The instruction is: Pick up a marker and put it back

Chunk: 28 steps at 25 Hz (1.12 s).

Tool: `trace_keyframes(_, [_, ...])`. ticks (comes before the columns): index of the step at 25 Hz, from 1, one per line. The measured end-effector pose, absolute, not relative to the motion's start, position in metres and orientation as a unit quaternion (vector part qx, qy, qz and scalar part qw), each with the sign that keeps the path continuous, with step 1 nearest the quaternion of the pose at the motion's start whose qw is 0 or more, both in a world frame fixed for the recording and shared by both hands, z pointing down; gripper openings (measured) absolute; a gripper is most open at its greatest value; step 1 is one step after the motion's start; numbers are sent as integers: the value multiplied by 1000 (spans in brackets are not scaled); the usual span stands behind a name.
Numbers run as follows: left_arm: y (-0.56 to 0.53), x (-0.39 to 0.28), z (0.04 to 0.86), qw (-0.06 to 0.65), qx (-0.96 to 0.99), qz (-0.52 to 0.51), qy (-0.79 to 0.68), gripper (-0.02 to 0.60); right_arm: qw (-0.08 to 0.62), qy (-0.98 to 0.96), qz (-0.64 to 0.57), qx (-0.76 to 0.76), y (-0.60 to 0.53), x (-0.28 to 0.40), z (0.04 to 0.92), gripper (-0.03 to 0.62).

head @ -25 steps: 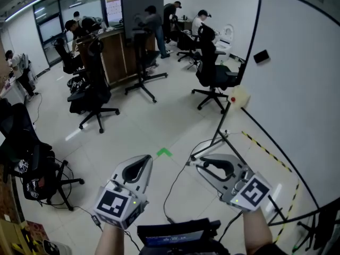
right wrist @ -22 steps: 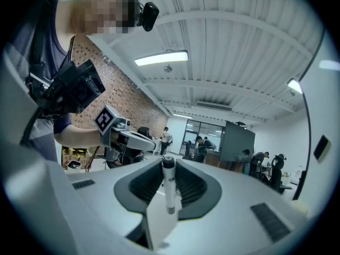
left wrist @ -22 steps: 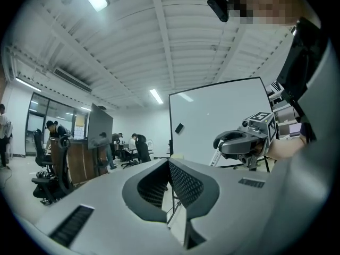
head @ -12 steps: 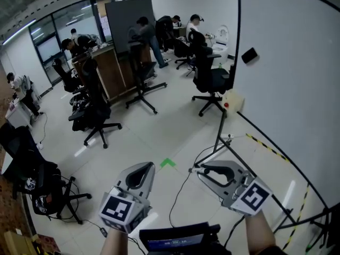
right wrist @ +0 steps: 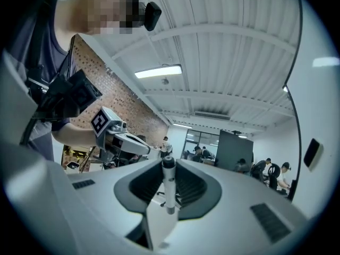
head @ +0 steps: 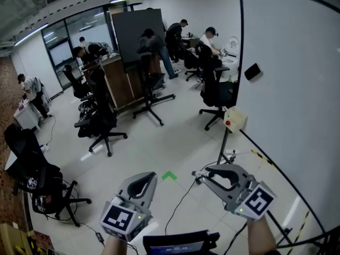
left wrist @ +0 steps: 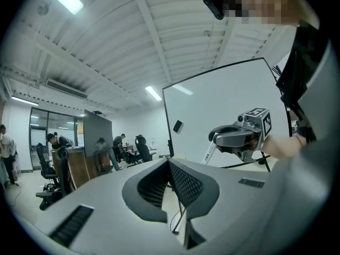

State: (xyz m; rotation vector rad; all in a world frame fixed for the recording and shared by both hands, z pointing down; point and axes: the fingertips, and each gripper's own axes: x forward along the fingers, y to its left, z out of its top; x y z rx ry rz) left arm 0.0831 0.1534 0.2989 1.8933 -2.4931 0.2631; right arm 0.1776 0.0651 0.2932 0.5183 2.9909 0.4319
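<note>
My right gripper [right wrist: 169, 164] is shut on a white marker [right wrist: 169, 189] with a dark cap, which stands upright between the pads. In the left gripper view the same marker [left wrist: 209, 153] sticks out below the right gripper [left wrist: 229, 137], in front of the whiteboard [left wrist: 212, 105]. My left gripper [left wrist: 169, 162] is shut with nothing between its jaws. In the head view both grippers are held low over the floor, the left gripper [head: 151, 175] beside the right gripper [head: 202, 175]. The whiteboard [head: 297, 89] stands to the right.
A black eraser [head: 253, 71] sticks on the whiteboard, and a white box with a red button [head: 235, 119] hangs at its edge. A cable and a green tape mark [head: 169, 175] lie on the floor. Office chairs [head: 101, 124], desks and several people fill the back.
The head view has tipped up a little, so the whiteboard edge stands steeper and both grippers sit lower in the frame. The jaws have not changed.
</note>
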Motion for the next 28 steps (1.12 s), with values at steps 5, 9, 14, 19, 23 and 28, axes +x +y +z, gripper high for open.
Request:
trace_keyframes(5, [147,67,291,-6,606,74,-792,-2,41,975,148,163,53,165,286,92])
trace_keyframes(9, [143,35,294,-15,617,59,-785,-3,24,976,158,147,50,140,292,92])
trace_keyframes(14, [140,-15,292,-18,645,38,-763,-3,3,981,160,111,54,98,295,92])
trace_keyframes(19, [146,-73,292,-13,677,30,-735,-2,-13,984,164,65,67,48,291,92])
trace_keyframes(23, [149,-110,296,-9,699,23,-715,-2,-30,984,170,35,80,17,293,92])
trace_keyframes(28, [142,-137,301,-10,719,17,-695,-2,-43,983,176,19,83,-11,292,92])
